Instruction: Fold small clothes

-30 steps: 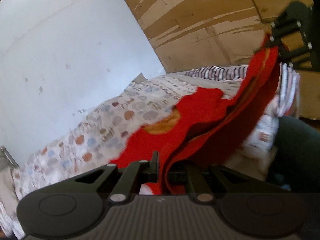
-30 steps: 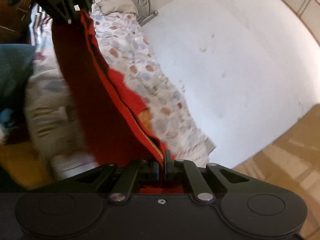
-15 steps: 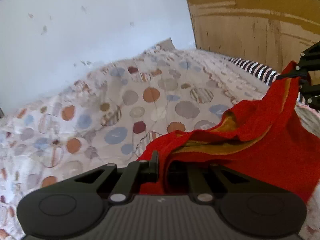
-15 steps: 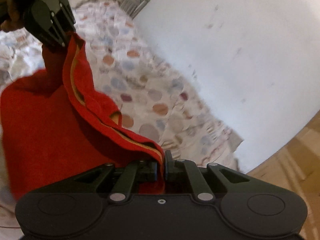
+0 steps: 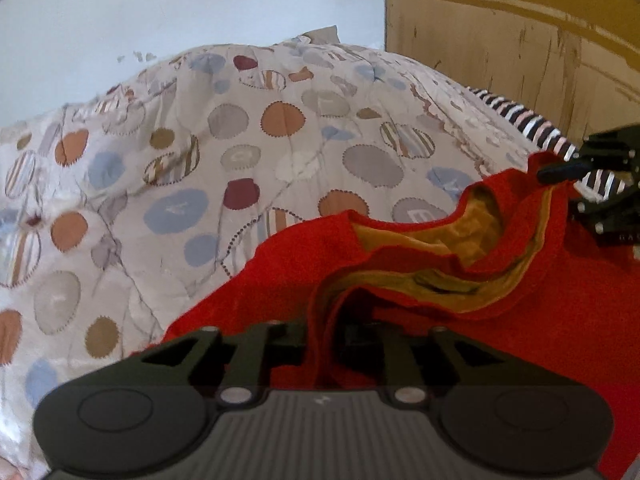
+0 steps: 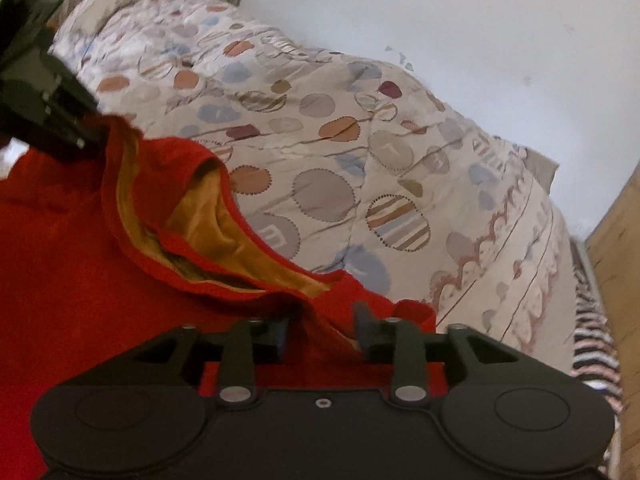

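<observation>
Left wrist: both grippers' jaws opening, angled down w/ red garment (image 5: 520,320) between.

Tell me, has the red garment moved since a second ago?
Yes. The red garment has come down from hanging above the patterned bedspread to lying on it.

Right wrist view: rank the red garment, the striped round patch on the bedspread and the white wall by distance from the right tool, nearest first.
1. Red garment, lying between the opening right tool jaws.
2. Striped round patch, mid-bedspread, right of centre.
3. White wall, behind the bed, top right.
</observation>
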